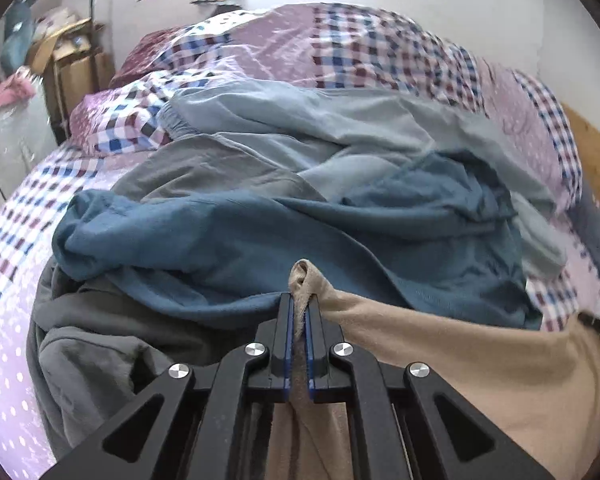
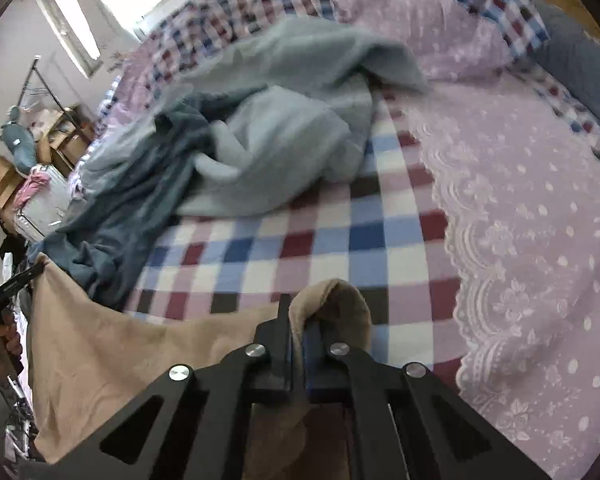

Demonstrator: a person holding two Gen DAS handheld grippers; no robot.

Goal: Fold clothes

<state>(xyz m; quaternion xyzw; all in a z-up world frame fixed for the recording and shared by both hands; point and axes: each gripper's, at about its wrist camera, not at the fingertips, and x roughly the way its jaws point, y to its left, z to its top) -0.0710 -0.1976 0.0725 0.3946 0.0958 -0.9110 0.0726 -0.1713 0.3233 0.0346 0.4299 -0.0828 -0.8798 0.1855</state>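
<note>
The left hand-held gripper (image 1: 299,312) pinches a corner of the tan garment (image 1: 480,364) at lower centre; the right hand-held gripper (image 2: 299,320) pinches another corner, the cloth stretched between them at the lower left of the right view. Teal, grey and pale-blue clothes (image 1: 260,236) are heaped mid-frame on the bed (image 2: 520,200).

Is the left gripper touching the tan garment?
Touching. The left wrist view shows the left gripper with its jaws shut on a bunched edge of the tan garment, fabric pinched between them.
</note>
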